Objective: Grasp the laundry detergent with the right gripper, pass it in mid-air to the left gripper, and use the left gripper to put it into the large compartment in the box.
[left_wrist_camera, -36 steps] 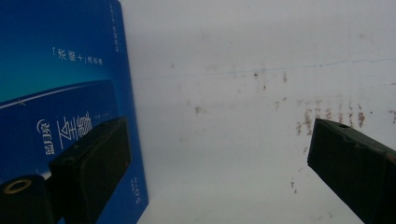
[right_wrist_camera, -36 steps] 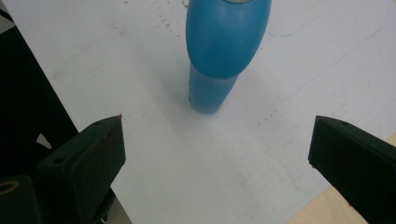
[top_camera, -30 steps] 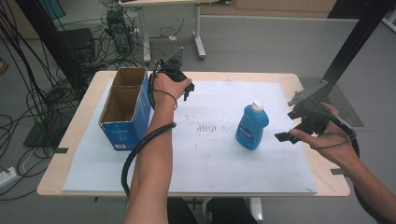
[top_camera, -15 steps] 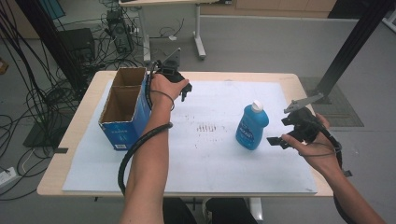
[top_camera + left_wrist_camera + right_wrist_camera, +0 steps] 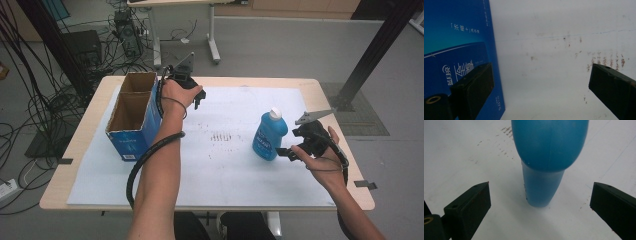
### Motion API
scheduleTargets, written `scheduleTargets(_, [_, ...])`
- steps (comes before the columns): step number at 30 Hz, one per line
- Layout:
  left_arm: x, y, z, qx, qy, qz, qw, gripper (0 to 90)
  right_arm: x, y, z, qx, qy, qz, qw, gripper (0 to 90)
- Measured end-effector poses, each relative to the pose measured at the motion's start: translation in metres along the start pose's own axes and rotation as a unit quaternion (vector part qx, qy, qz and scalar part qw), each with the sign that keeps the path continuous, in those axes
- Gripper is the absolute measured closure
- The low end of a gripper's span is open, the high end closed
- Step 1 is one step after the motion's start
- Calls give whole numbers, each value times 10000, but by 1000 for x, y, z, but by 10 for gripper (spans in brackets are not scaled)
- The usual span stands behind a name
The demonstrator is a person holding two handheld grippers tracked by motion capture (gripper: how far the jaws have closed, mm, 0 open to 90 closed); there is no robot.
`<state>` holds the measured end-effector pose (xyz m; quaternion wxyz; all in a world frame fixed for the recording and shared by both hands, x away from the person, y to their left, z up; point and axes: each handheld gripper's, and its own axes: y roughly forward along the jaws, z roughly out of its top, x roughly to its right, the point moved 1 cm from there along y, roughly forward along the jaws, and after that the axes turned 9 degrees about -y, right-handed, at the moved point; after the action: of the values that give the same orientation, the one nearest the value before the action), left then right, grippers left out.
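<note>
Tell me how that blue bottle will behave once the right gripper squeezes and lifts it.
The blue bottle stands upright, taller than its base, so a sideways nudge would probably tip it. Its smooth, rounded plastic sides look slippery, and may flex a little under pressure. The right gripper is open beside it; a grip low on the body seems safest.

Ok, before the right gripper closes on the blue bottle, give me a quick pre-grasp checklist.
1. Right gripper jaws open wide: ok.
2. Blue bottle upright on the white mat: ok.
3. Bottle centred between the jaws in the right gripper view: ok.
4. Jaws around the bottle body: not ok, the bottle sits beyond the jaw tips; advance first.
5. Bottle cap on: ok; how tight, cannot tell.
6. Left gripper out of the way, beside the open cardboard box: ok, jaws open and holding nothing.
</note>
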<state>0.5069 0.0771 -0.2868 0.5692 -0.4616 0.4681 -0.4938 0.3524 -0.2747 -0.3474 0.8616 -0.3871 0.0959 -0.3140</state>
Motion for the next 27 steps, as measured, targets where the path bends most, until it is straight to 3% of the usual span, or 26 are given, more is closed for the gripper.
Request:
scheduleTargets(11, [-3, 1, -2, -12, -3, 40, 10000, 66, -3, 21, -3, 277, 127, -133, 9994, 24])
scheduleTargets(14, [-3, 1, -2, -12, -8, 31, 10000, 66, -3, 25, -4, 316, 56, -186, 9993, 23])
scheduleTargets(27, [2, 2, 0, 14, 47, 31, 10000, 65, -5, 47, -13, 585, 294, -202, 9977, 23])
